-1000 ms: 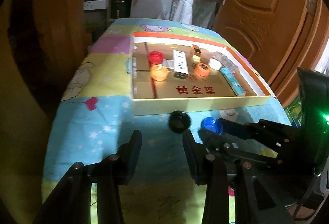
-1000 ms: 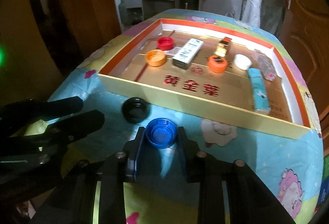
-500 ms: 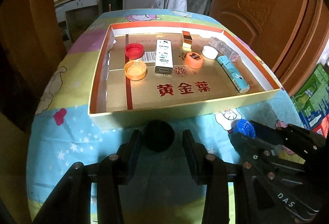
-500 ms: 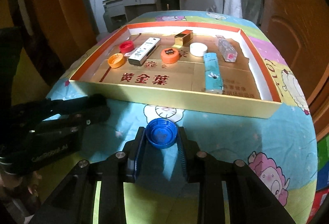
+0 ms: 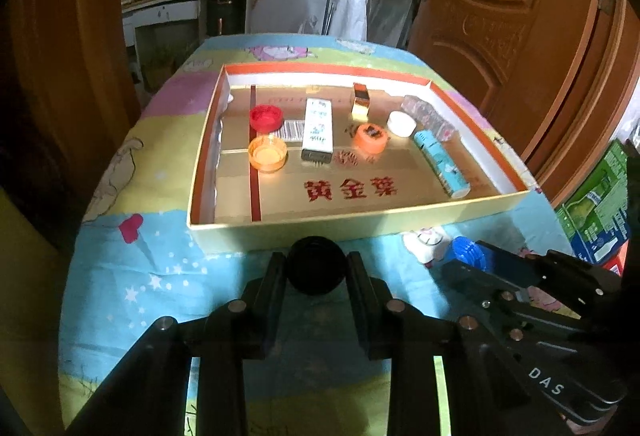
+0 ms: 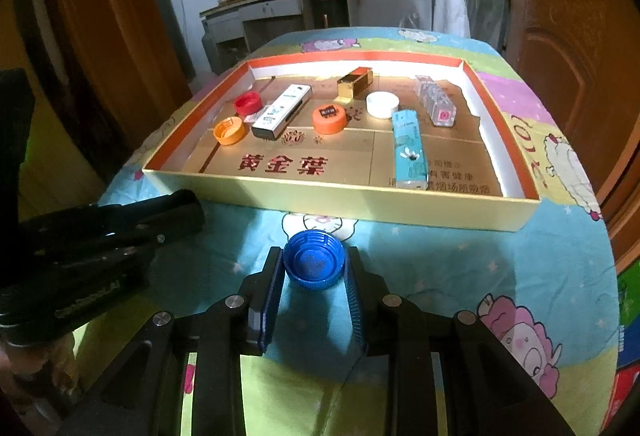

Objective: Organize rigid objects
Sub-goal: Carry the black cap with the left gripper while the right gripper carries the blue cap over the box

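tray (image 5: 360, 226): shallow cardboard box on the patterned tablecloth (image 5: 132, 268), open top, red characters printed on its floor.
tray contents, left: red cap (image 5: 265, 117); orange cap (image 5: 267, 153) just in front of it, open side up.
tray contents, middle: white box (image 5: 318, 129) lying flat; gold box (image 5: 361, 99) behind; a second orange cap (image 5: 371, 137); white cap (image 5: 401, 123).
tray contents, right: teal box (image 5: 441, 162) and clear packet (image 5: 429, 113), both along the right wall.
black cap (image 5: 316, 270): on the cloth just in front of the tray's near wall, between the left gripper's fingers.
left gripper (image 5: 316, 272): jaws have just been closing; both pads sit against the black cap's sides.
blue cap (image 6: 314, 265): open side up, in front of the tray, near its middle.
right gripper (image 6: 314, 268): narrowly set, both pads pressed on the blue cap's rim.
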